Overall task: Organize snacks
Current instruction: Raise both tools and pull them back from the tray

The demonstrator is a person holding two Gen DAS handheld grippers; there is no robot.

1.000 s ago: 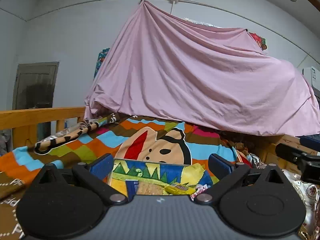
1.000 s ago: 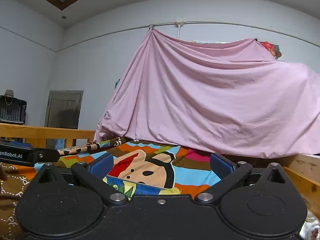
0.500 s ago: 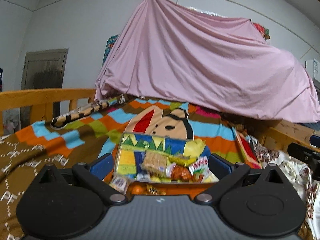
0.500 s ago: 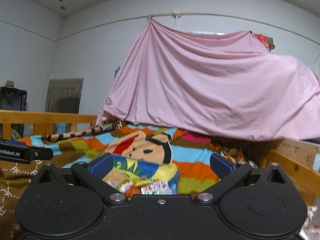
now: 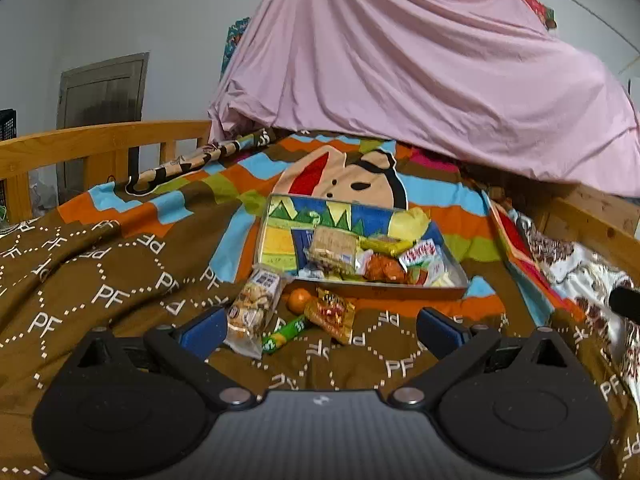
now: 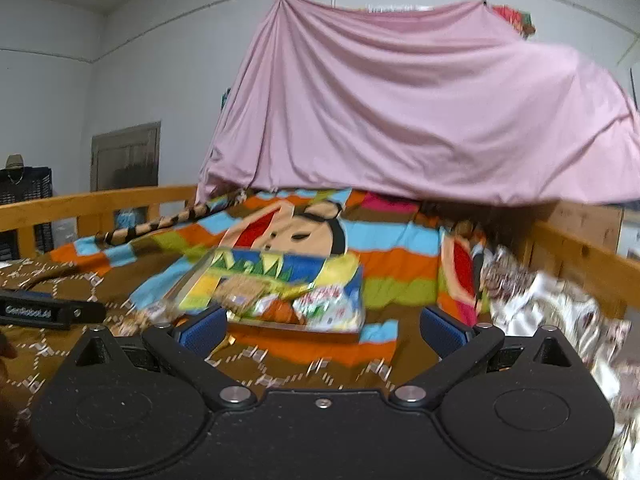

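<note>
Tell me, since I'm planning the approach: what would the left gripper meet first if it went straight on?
Probably the loose snacks on the brown blanket: the orange-gold packet and green bar lie between the open left gripper fingers, before the tray. Depth is uncertain.

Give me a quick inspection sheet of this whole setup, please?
Surface: bed with brown and striped blanket.
Job's things: tray holding several snacks; biscuit pack, orange, gold packet, green bar loose in front of it.
Clutter: patterned cloth at right.
Grippers: left gripper and right gripper both open, empty.
Cables: nothing seen.
Surroundings: pink sheet, wooden rail, door.
</note>
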